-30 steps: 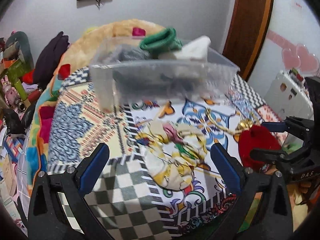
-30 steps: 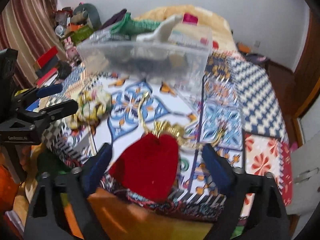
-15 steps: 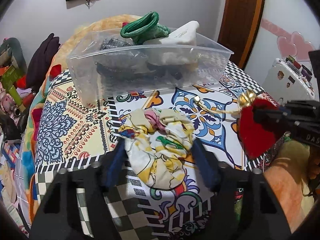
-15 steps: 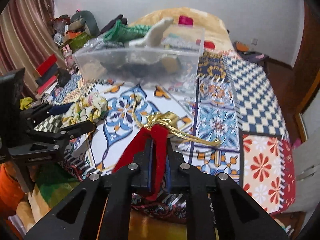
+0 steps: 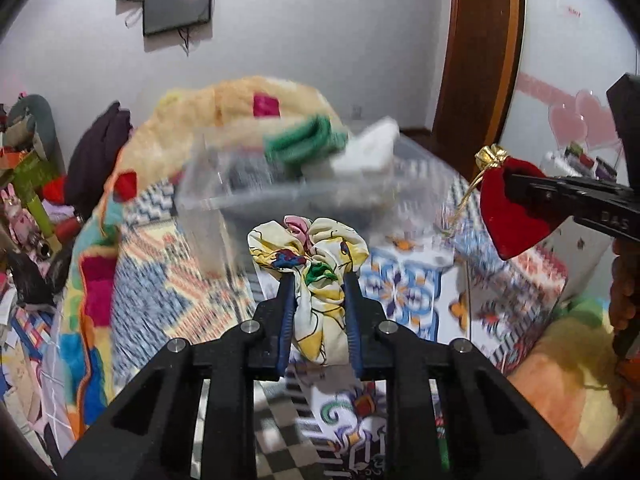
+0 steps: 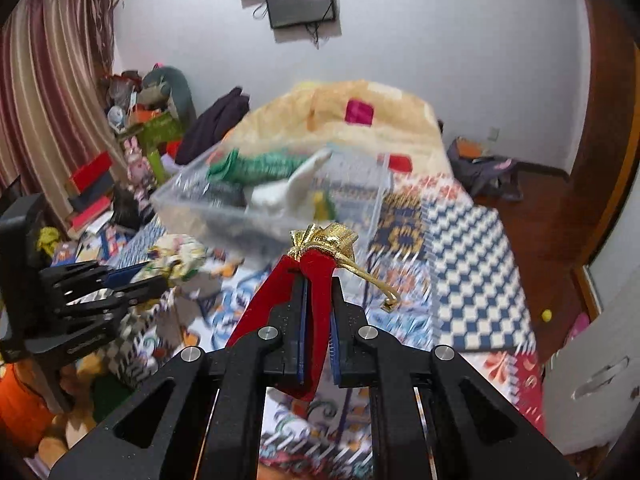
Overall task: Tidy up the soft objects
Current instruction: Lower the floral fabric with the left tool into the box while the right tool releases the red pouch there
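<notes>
My left gripper [image 5: 319, 280] is shut on a yellow floral scrunchie [image 5: 310, 248] and holds it above the patterned bed cover. My right gripper [image 6: 318, 280] is shut on a red velvet pouch [image 6: 316, 280] with a gold drawstring top [image 6: 328, 240]. The pouch also shows in the left wrist view [image 5: 512, 216], raised at the right. The scrunchie shows in the right wrist view [image 6: 180, 260] at the left. A clear plastic bin [image 5: 288, 188] stands ahead on the bed, holding a green knit item [image 5: 304, 142] and a white soft item [image 5: 372, 148].
A yellow blanket heap [image 5: 240, 108] lies behind the bin. Cluttered toys and boxes [image 6: 120, 168] stand at the left by the curtain. A wooden door [image 5: 480, 48] is at the right. The bed's front edge [image 5: 360, 440] is just below my grippers.
Both grippers have risen off the bed with their items. The left closed on the scrunchie and lifted it; the right lifted the red pouch higher toward the bin.
</notes>
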Demonstrator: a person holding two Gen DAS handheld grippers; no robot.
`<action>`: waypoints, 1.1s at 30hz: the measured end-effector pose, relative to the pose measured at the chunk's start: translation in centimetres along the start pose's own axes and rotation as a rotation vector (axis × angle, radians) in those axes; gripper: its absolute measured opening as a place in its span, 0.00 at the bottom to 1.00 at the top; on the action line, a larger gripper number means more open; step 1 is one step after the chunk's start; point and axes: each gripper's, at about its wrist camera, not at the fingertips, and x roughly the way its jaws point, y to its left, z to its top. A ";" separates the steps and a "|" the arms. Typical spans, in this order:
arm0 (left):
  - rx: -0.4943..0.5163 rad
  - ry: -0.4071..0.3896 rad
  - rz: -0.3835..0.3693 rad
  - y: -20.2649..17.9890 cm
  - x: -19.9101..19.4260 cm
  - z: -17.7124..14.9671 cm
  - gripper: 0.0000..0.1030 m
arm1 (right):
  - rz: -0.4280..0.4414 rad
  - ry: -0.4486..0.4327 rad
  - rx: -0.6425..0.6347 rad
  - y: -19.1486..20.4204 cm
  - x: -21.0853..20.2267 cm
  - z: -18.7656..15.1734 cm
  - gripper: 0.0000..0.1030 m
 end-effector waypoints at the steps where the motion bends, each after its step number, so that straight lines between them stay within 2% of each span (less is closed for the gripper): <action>1: -0.001 -0.022 0.002 0.1 -0.5 0.6 0.22 | -0.004 -0.011 -0.001 -0.1 -0.2 0.3 0.08; 8: 0.006 -0.128 0.017 0.6 -1.8 4.8 0.22 | -0.064 -0.105 -0.036 0.0 -0.1 3.7 0.08; 14: -0.013 -0.171 0.026 1.5 -0.8 8.0 0.22 | -0.135 -0.123 -0.092 0.7 2.4 5.6 0.08; 17: -0.016 -0.154 0.041 1.9 0.9 9.2 0.22 | -0.146 -0.080 -0.112 0.8 4.4 5.9 0.08; 20: -0.016 -0.102 0.059 2.5 3.4 9.5 0.22 | -0.144 -0.018 -0.105 0.4 6.5 5.6 0.08; 24: -0.026 -0.033 0.048 2.9 6.2 9.0 0.22 | -0.139 0.037 -0.101 0.2 8.2 5.2 0.08; 27: -0.022 -0.013 0.051 2.8 7.3 8.6 0.23 | -0.135 0.062 -0.109 0.3 8.9 5.3 0.08; 32: -0.002 -0.004 0.063 2.4 7.5 8.4 0.51 | -0.113 0.104 -0.104 0.5 9.9 5.4 0.08; 33: 0.007 -0.013 0.072 2.2 7.3 8.3 0.53 | -0.116 0.112 -0.106 0.6 10.0 5.4 0.09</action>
